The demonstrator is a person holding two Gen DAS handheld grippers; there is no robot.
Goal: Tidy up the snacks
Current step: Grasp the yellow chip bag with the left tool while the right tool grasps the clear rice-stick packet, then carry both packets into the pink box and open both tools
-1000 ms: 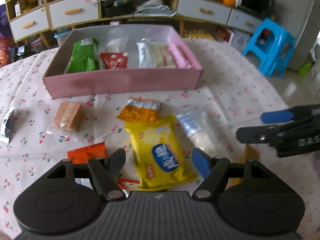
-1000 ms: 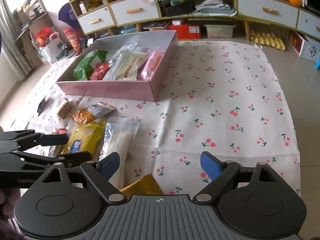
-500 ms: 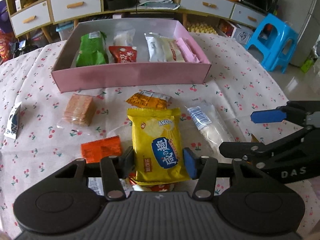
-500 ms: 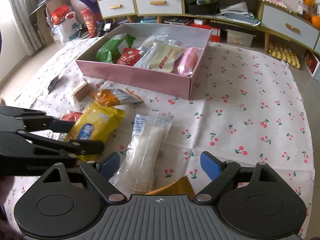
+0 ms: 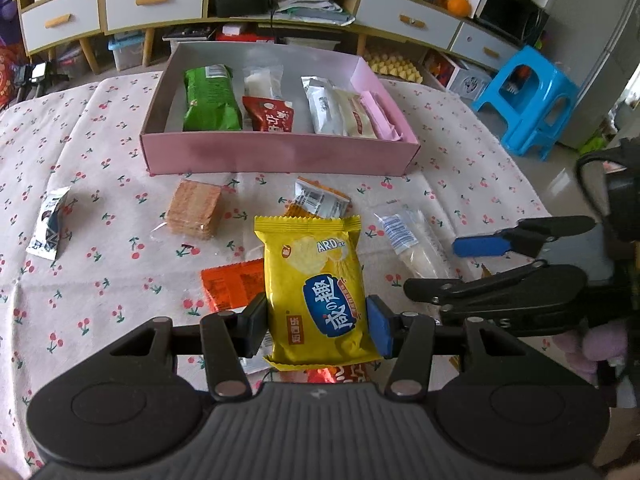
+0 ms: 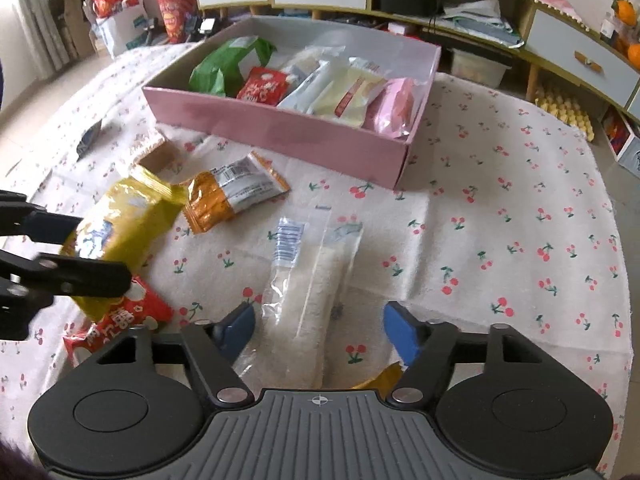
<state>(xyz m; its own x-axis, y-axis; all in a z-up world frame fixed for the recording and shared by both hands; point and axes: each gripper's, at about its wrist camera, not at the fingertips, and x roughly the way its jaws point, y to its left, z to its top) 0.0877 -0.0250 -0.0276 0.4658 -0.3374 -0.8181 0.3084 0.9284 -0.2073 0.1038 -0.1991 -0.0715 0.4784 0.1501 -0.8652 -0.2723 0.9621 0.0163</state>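
My left gripper [image 5: 316,324] is shut on a yellow chip bag [image 5: 316,280], holding it by its lower sides a little above the cloth. The right wrist view shows that bag [image 6: 120,220] tilted up in the left gripper [image 6: 80,250]. My right gripper [image 6: 320,326] points down over a long clear pack of white snacks [image 6: 308,280] lying on the cloth. Its jaws are closing with the pack between them, and the pads stand clear of the wrapper. The pink box [image 5: 280,156] at the back holds several packets.
Loose on the cherry-print cloth lie an orange-and-silver packet [image 6: 232,196], a red packet [image 6: 120,320], a flat orange packet [image 5: 232,284], a cracker stack [image 5: 194,210] and a small sachet [image 5: 48,224]. A blue stool [image 5: 528,100] stands off the table at the right.
The left gripper closed on the yellow bag and raised it off the cloth. The right gripper moved left over the clear pack, and its jaws narrowed.
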